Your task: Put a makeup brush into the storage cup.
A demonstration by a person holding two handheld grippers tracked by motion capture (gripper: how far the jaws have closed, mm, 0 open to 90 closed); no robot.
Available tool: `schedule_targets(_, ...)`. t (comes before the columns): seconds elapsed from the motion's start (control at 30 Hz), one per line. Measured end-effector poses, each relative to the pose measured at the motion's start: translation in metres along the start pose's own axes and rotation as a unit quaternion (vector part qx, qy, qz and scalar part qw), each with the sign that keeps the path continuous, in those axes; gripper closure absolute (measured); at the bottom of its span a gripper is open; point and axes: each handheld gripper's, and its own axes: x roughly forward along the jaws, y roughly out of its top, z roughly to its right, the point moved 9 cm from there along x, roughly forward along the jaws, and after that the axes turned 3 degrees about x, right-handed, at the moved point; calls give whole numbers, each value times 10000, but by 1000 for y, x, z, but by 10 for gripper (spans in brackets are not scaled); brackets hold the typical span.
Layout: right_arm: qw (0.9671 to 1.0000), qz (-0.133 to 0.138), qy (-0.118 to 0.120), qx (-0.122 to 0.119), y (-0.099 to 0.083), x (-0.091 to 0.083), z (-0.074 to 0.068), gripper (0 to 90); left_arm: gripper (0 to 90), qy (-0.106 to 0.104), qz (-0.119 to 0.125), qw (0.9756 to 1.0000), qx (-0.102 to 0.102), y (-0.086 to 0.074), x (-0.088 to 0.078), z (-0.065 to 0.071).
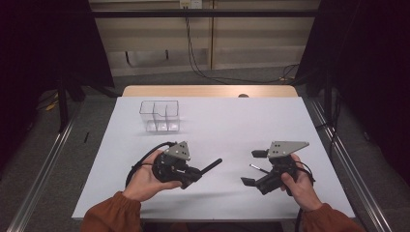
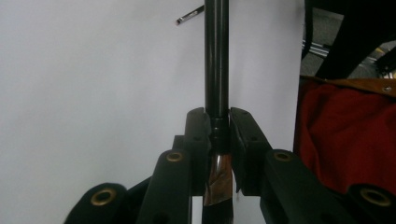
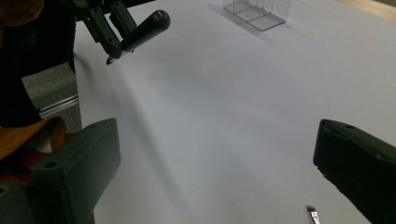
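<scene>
The left tool [image 1: 193, 172] is shut tight on a black brush [image 1: 209, 167], whose thick black handle sticks out past its tips above the white bench [image 1: 232, 121], and no writing can be read on it. The right tool [image 1: 255, 167] is open wide and holds nothing, and a thin little brush [image 1: 258, 168] lies on the bench just by it. A clear box [image 1: 160, 116] with parts inside stands far back on the left, with lots of bare bench between it and both tools, and the near edge is close under the person's hands
</scene>
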Motion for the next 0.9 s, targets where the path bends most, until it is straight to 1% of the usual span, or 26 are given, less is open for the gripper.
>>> schedule_targets(0.1, 9998, -178, 64, -48, -2, 2, -1, 3, 780, -106, -178, 9998, 81, -1, 2, 2)
schedule_targets(0.2, 9994, -308, 133, -114, -3, 4, -2, 3, 780, -159, -363, 9991, 161, -1, 4, 6)
schedule_targets(0.27, 9992, -359, 167, -98, -3, 6, -3, 22, 780, -173, -452, 9986, 195, 0, 5, 7)
schedule_targets(0.33, 9988, -427, 228, -107, -3, 8, -4, 29, 780, -170, -467, 9985, 230, 2, 5, 6)
schedule_targets(0.37, 9986, -445, 227, -145, -2, 9, -4, 29, 780, -206, -488, 9983, 258, 2, 5, 7)
schedule_targets(0.43, 9984, -476, 247, -172, 0, 12, -5, 29, 780, -210, -550, 9979, 275, 3, 6, 7)
schedule_targets(0.47, 9983, -479, 263, -195, 1, 13, -6, 29, 780, -305, -591, 9975, 237, 4, 7, 9)
schedule_targets(0.5, 9979, -526, 283, -237, 2, 15, -6, 29, 780, -296, -601, 9975, 211, 4, 8, 10)
schedule_targets(0.53, 9975, -576, 294, -293, 2, 17, -6, 29, 780, -284, -695, 9968, 275, 4, 8, 10)
schedule_targets(0.57, 9972, -606, 307, -320, 3, 19, -7, 29, 780, -250, -743, 9965, 289, 5, 8, 10)
schedule_targets(0.6, 9966, -645, 375, -357, 4, 20, -8, 27, 780, -267, -745, 9964, 316, 6, 9, 10)
schedule_targets(0.63, 9959, -700, 456, -359, 4, 21, -9, 27, 780, -262, -762, 9963, 302, 6, 9, 10)
schedule_targets(0.67, 9947, -779, 555, -389, 3, 21, -11, 25, 780, -261, -783, 9960, 337, 7, 10, 8)
schedule_targets(0.7, 9936, -852, 593, -437, 3, 22, -13, 21, 780, -256, -838, 9956, 317, 7, 10, 8)
schedule_targets(0.73, 9926, -924, 625, -483, 2, 23, -14, 18, 780, -285, -872, 9951, 354, 7, 11, 8)
schedule_targets(0.77, 9914, -997, 664, -535, 1, 24, -15, 18, 780, -257, -886, 9951, 355, 7, 12, 8)
schedule_targets(0.8, 9901, -1066, 712, -568, 0, 24, -16, 19, 780, -276, -907, 9948, 362, 8, 13, 8)
schedule_targets(0.83, 9891, -1119, 731, -624, 0, 25, -16, 18, 781, -285, -945, 9942, 419, 8, 14, 9)
schedule_targets(0.87, 9885, -1163, 734, -630, 0, 26, -17, 19, 781, -304, -993, 9935, 471, 8, 15, 10)
schedule_targets(0.9, 9878, -1204, 751, -649, 0, 26, -17, 19, 781, -316, -1036, 9930, 472, 8, 16, 11)
